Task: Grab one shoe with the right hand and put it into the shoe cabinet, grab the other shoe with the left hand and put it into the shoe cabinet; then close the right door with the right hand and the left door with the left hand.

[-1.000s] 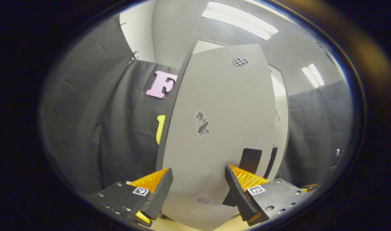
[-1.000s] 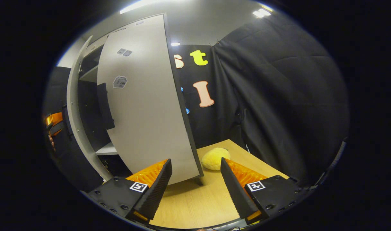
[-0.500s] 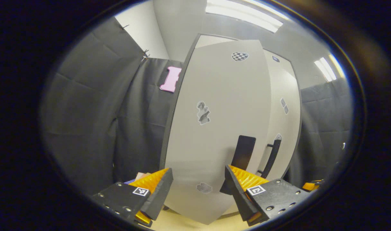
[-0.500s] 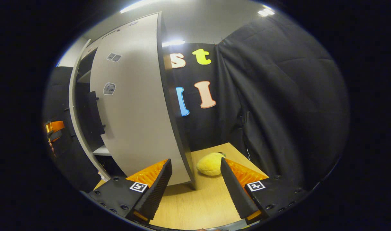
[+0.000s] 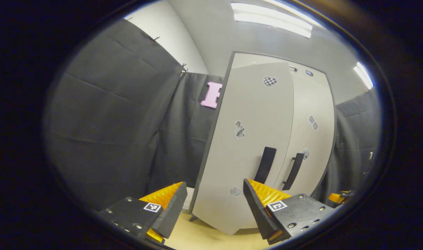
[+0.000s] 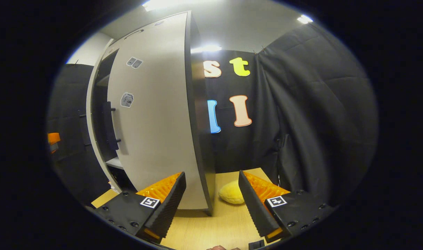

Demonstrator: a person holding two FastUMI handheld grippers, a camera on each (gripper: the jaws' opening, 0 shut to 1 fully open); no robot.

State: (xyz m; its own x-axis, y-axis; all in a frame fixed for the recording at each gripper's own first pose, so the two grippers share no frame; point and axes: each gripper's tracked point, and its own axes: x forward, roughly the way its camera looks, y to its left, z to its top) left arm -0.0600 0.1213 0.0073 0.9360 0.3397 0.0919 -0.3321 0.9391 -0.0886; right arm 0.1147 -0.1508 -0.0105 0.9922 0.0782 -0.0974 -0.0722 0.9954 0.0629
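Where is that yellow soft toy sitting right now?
In the right gripper view, the yellow soft toy lies on the wooden table, just right of the cabinet, at its bottom corner, in front of the black cloth wall.

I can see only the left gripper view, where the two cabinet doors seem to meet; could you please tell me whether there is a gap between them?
Observer: Yes. In the right gripper view the left door stands ajar, with a dark gap between it and the right door.
Operator: Thank you. Can you see anything through that gap?
Observer: The edge of a pale shelf inside, low down.
Operator: Is anything lying on the far side of the cabinet?
Observer: A yellow soft object lies on the table, close by the cabinet's right side.
Operator: And the other gripper?
Observer: The right hand-held gripper is open, with nothing gripped.
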